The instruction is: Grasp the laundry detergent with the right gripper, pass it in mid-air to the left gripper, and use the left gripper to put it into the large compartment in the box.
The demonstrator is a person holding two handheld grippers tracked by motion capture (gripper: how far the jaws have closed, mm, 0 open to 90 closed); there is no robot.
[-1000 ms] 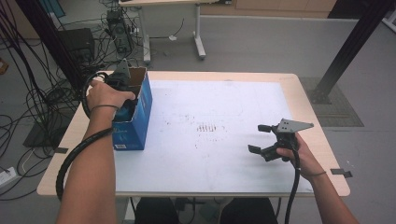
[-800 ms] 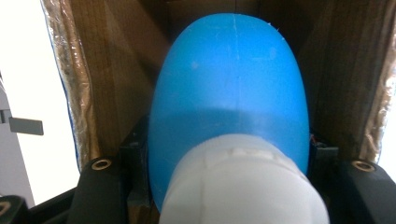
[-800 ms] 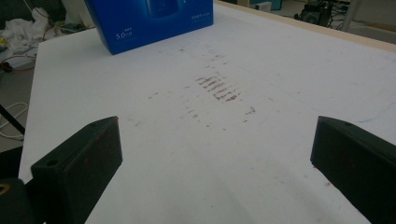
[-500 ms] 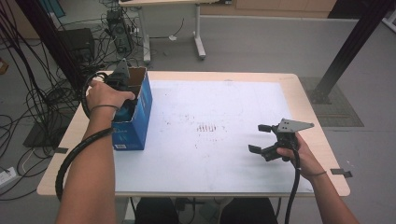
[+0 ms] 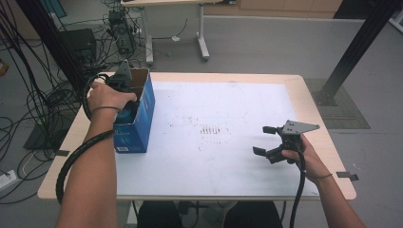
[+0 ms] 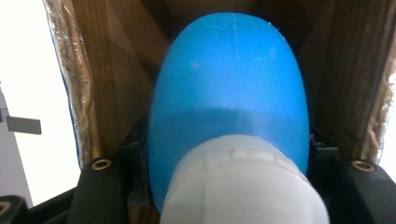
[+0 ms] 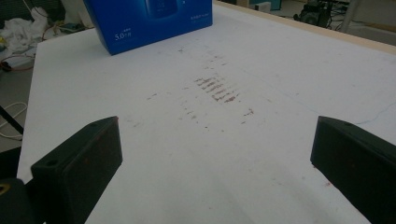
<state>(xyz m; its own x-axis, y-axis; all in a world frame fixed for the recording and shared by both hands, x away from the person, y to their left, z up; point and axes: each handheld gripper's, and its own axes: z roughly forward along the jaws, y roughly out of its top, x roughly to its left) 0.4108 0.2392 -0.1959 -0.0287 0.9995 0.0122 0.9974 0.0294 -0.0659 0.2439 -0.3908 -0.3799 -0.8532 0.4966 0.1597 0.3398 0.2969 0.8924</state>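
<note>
While the left tool (image 5: 124, 88) sits down inside the open blue carton (image 5: 138, 121) near the worktop's (image 5: 228, 171) left edge, its jaws are clamped on a blue bottle with a white cap (image 6: 231, 107), seen in the left gripper view between the brown cardboard walls. Whether the bottle is going in or coming out cannot be told; either way it is inside the carton and not yet let go or lifted clear. Toward the worktop's right edge, the right tool (image 5: 266, 142) hovers with jaws spread wide and empty, apparently waiting over the stained white surface.
</note>
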